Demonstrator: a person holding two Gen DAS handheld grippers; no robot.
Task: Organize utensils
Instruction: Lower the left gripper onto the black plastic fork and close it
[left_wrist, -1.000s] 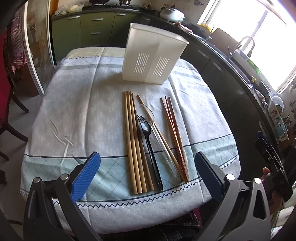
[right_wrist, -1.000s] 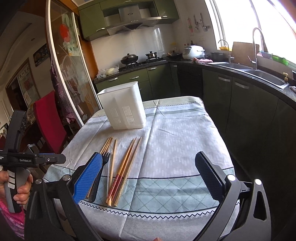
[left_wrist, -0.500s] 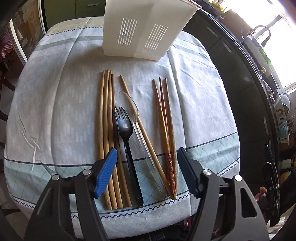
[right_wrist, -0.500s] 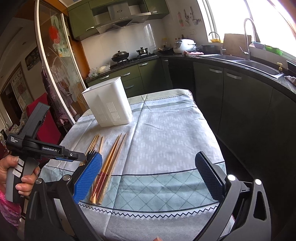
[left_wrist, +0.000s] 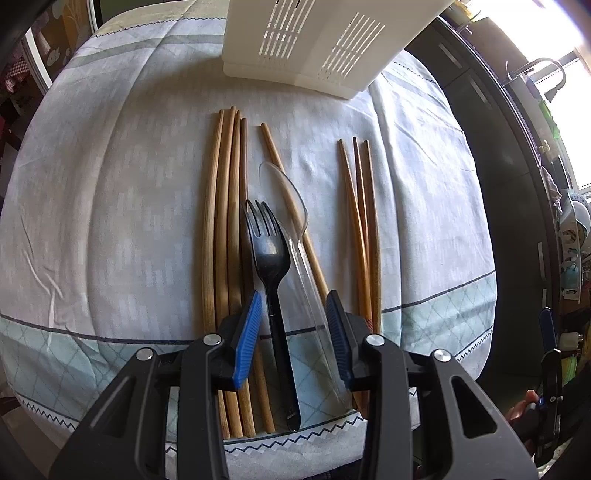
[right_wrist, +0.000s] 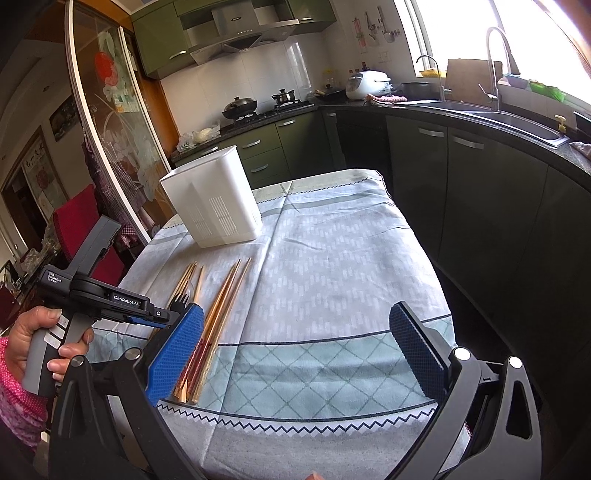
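Green kitchen cabinets and a bright window are seen behind the bench (right_wrist: 332, 258), which is covered by a pale patterned cloth. At the top of the left wrist view a white slotted holder (left_wrist: 314, 40) is cut off by the frame edge; in the right wrist view it (right_wrist: 214, 206) stands whole, left of centre.

In the lower centre of the left wrist view the left gripper (left_wrist: 293, 332) is set around the handles of a black fork (left_wrist: 267, 254) and a clear spoon (left_wrist: 295, 221), with its blue pads (left_wrist: 248, 336) partly closed but a gap left on either side, so nothing is clamped. The spoon is hard to make out against the cloth. A bundle of light chopsticks (left_wrist: 225, 221) lies just left of the fork, with near ends hidden under the gripper, and a darker set of chopsticks (left_wrist: 364, 229) lies to the right.

Compared with the earlier frames, the left gripper has been lowered toward the utensils and its jaws narrowed.

The right gripper (right_wrist: 291, 350) is held released and wide above the near edge of the cloth, empty. At the left edge of that view the left gripper (right_wrist: 162, 314) is seen from the side, and most of the fork is hidden behind it.
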